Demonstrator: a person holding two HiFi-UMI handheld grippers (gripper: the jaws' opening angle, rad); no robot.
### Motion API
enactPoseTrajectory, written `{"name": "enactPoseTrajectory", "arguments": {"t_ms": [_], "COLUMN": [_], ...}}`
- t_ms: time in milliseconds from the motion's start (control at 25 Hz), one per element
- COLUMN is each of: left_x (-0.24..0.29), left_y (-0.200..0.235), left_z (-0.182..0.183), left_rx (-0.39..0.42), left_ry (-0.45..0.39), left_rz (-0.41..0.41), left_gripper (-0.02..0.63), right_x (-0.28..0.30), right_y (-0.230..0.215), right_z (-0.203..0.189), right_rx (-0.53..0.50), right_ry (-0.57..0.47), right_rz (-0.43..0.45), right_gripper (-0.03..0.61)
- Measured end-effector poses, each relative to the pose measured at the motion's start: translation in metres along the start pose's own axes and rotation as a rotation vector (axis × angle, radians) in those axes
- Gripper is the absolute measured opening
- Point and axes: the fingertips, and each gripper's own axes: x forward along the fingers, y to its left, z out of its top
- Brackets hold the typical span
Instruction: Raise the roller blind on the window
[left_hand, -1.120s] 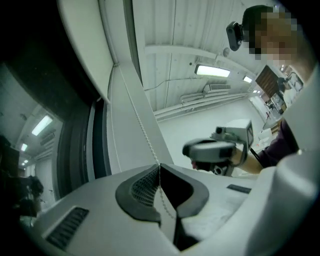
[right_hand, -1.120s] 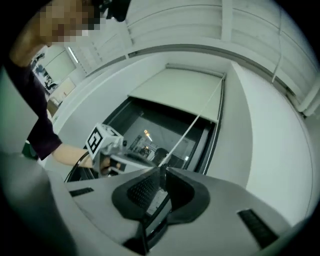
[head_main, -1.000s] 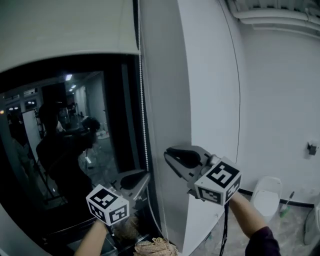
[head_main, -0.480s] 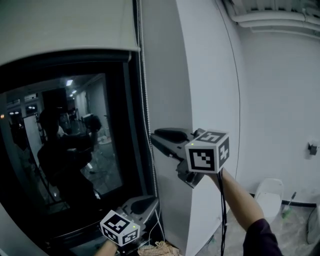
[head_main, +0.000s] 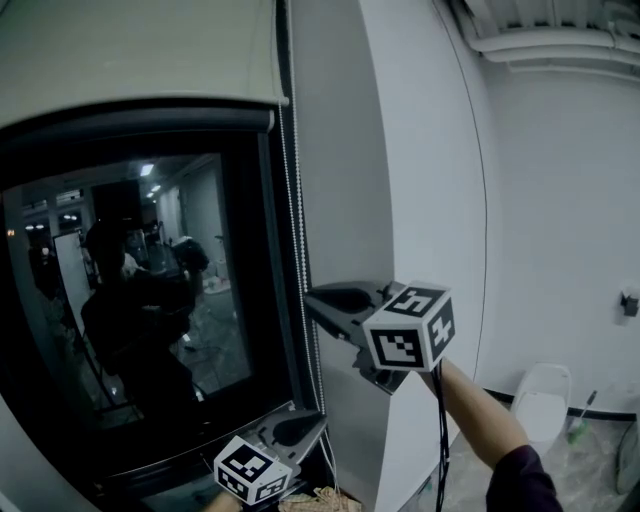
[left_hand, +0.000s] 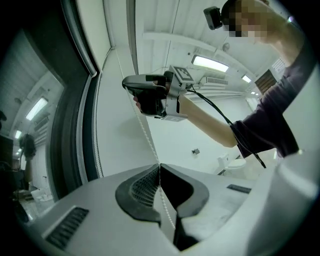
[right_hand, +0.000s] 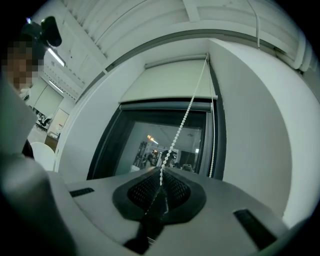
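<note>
Hauling stage: hand-over-hand pull on the bead chain, judged to be at the change of grip between one downward stroke and the next.
Roller blind: rolled high, covering only the top strip of the window; its bottom bar sat well above the middle of the glass, and most of the pane was bare and dark.
Bead chain: hung straight down the right edge of the window frame, beside the white wall; a second run showed just beside the frame in the right gripper view.
Left tongs: low, near the bottom of the window, closed tight on the chain; the left gripper view showed the beads passing between the pressed pads.
Right tongs: higher on the same run, well apart from the left; the jaws had just been closing, and the right gripper view showed them pinched together with the chain entering at their tip.
Progress: judged well advanced, though the blind was not yet fully up.
Next move called for: the left tongs to let go first, then a straight downward draw by the right, in line with the chain, so that the beads would not slip from the pads.
Risk: judged that pulling while both tongs were clamped would lock the run between them.
</note>
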Motion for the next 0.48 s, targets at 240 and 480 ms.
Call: {"name": "enactPoseTrajectory", "arguments": {"t_ms": [240, 480], "left_x": [-0.005, -0.021], "left_y": [0.007, 0.034], "left_z": [-0.022, 0.008], "left_rx": [-0.012, -0.042], "left_ry": [0.013, -0.109], "left_rz": [0.041, 0.19], "left_gripper": [0.018, 0.02], "right_x": [-0.006, -0.019], "right_y": [0.0, -0.001], "right_z": [-0.024, -0.014], "right_rx": [-0.009, -0.081], "right_ry": [-0.003, -0.117], "right_rz": [-0.03, -0.101], "right_gripper": [0.02, 0.021]}}
